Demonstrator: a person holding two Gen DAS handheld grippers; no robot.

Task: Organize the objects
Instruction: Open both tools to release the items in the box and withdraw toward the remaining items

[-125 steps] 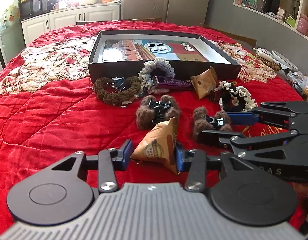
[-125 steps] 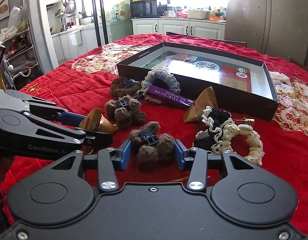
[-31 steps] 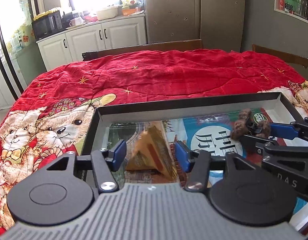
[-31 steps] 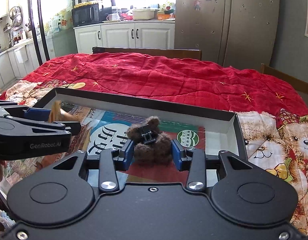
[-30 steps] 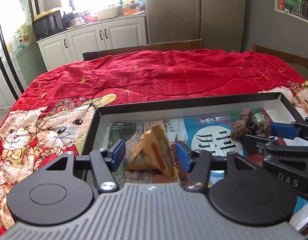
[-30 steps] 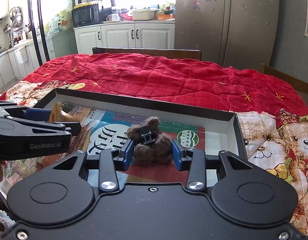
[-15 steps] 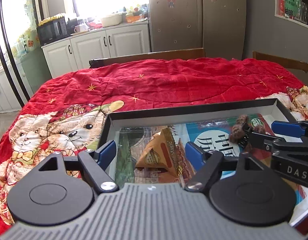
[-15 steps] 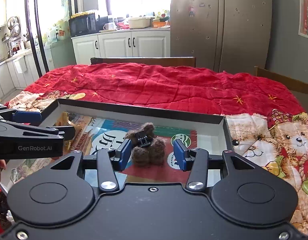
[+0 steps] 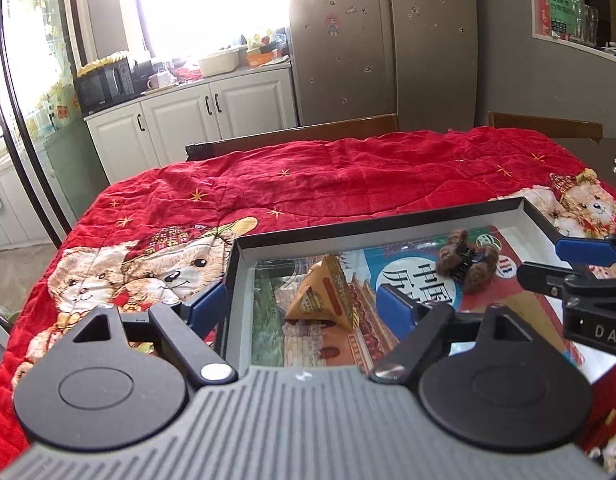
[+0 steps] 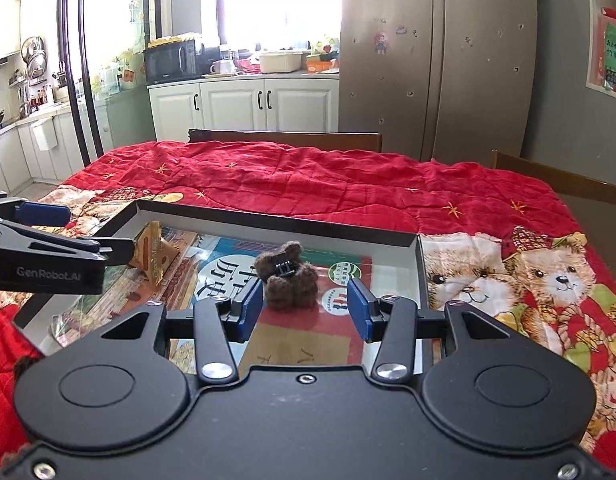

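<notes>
Inside the black-rimmed tray (image 10: 268, 220), two things are seen: a tan, pyramid-shaped packet (image 9: 323, 294) with a round emblem, and a brown fuzzy clip (image 10: 287, 276) with a black clasp. The packet lies between the left tool (image 9: 300, 304), whose jaws are opening and touch nothing. The right tool (image 10: 304, 308) is released, the clip just beyond its pads. The desk is covered by a red quilt (image 10: 327, 184) with bears. White cabinets (image 10: 244, 108) and a fridge (image 10: 435, 56) are seen behind.
</notes>
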